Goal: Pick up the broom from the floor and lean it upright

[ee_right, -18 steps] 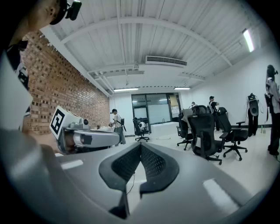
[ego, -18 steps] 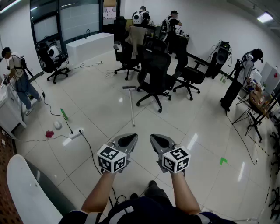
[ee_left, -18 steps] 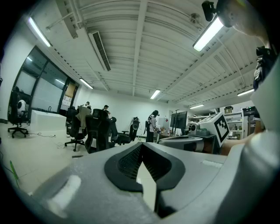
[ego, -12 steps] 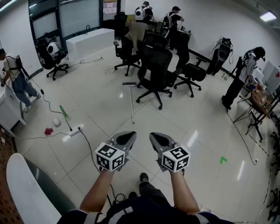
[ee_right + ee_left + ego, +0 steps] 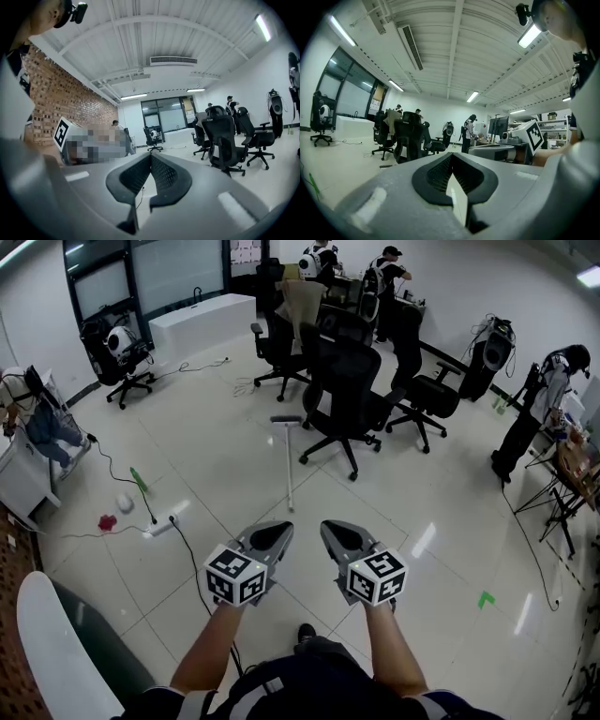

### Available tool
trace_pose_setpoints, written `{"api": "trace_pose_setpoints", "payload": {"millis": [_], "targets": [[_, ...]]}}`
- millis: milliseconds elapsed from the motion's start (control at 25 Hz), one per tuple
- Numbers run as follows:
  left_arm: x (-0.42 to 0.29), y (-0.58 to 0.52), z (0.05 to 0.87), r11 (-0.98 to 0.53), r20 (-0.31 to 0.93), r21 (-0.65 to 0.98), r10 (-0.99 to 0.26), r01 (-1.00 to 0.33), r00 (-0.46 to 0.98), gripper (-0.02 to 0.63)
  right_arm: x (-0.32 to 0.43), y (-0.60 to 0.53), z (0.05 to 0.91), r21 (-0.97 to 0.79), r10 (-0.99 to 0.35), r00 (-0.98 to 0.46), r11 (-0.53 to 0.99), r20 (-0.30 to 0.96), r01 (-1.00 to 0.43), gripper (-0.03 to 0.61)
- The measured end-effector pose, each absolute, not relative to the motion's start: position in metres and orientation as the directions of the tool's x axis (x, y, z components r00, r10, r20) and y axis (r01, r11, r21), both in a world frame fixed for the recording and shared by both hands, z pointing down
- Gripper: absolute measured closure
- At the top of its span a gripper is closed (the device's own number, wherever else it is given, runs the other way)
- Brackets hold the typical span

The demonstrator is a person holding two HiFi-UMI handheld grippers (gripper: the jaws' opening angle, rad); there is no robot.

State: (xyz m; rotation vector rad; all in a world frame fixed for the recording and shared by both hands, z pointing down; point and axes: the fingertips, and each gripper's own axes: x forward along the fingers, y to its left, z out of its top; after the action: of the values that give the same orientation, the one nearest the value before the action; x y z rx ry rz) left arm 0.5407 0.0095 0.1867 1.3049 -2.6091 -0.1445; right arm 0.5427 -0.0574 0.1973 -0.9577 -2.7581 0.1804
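Note:
The broom [image 5: 288, 457] lies flat on the pale tiled floor, its white handle running towards me and its dark head [image 5: 285, 418] at the far end, beside a black office chair. My left gripper [image 5: 275, 534] and right gripper [image 5: 335, 534] hang side by side well short of the handle's near end, pointing forward. Both are shut with nothing between the jaws. In the left gripper view [image 5: 450, 159] and the right gripper view [image 5: 151, 159] the tips meet. The broom head [image 5: 386, 166] shows low in the left gripper view.
Black office chairs [image 5: 345, 390] cluster just right of the broom. A cable and power strip [image 5: 160, 526] run across the floor at left, near a green item [image 5: 138, 480] and a red one [image 5: 107, 522]. People stand at the room's edges. A white counter [image 5: 202, 320] stands at the back.
I have walked forward a little; the broom and chairs sit slightly nearer and lower in the head view. Both grippers stay shut and side by side.

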Motion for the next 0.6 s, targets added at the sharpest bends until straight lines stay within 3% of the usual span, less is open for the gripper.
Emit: {"api": "trace_pose_setpoints", "payload": {"millis": [600], "targets": [[0.425,0.004,0.209,0.653,0.228,0.186,-0.755,-0.734,-0.615,0.612,0.416,-0.068,0.22,-0.28,0.679,-0.718,0.727,0.156,0.627,0.572]]}}
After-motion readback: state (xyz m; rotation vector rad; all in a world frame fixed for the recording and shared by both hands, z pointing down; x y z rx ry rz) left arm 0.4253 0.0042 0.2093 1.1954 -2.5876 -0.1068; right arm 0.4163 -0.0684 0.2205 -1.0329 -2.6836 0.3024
